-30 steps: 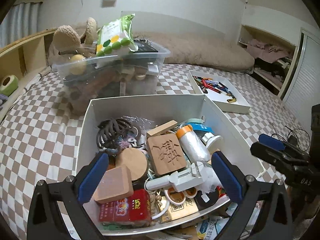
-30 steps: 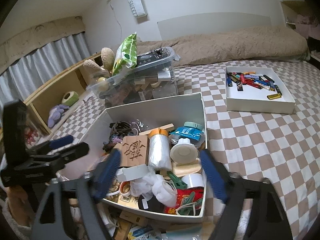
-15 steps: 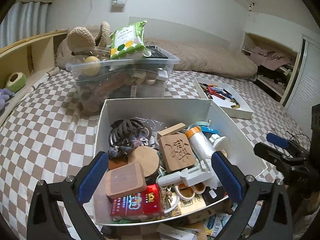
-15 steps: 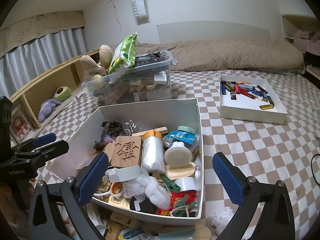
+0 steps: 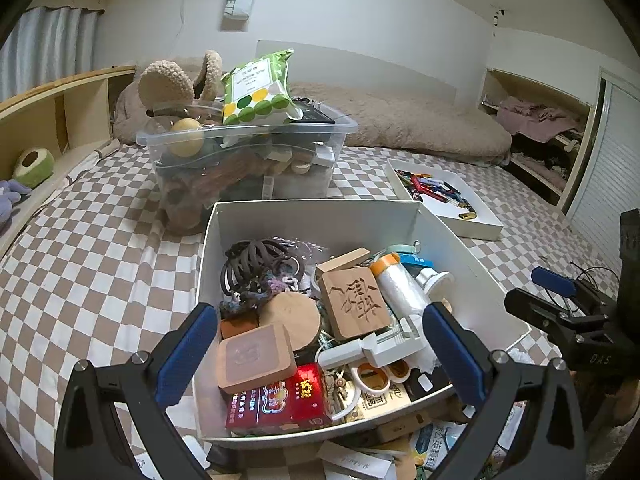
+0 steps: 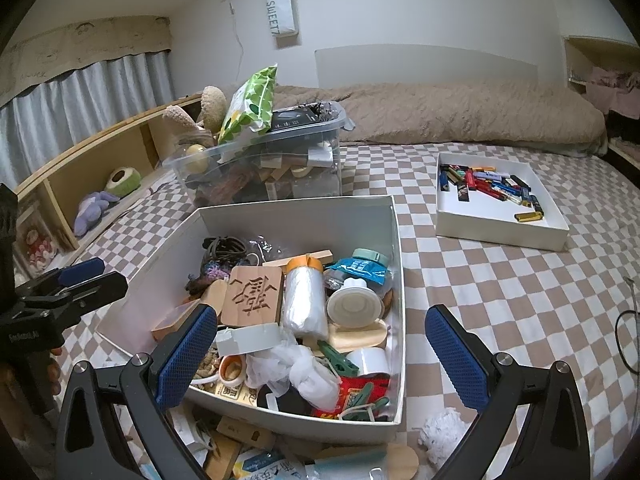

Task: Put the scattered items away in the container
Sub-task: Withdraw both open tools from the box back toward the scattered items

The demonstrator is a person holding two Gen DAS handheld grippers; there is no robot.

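- The white box (image 6: 394, 240), the container, sits on the checked bed (image 6: 500, 280), already crowded with a carved wooden block (image 6: 252, 296) and a wrapped roll (image 6: 303, 300).
- Right tool (image 6: 320, 358) stands wide and empty, straddling the box's near right corner.
- Left tool (image 5: 320, 354) is also wide, holding nothing, over the box's near edge.
- A white fluffy ball (image 6: 440, 430) lies loose just outside that corner, below and right of the right tool's centre; the right hand looks nearer.
- Only the right view shows the ball; the left view shows loose packets (image 5: 432, 444) before the box.
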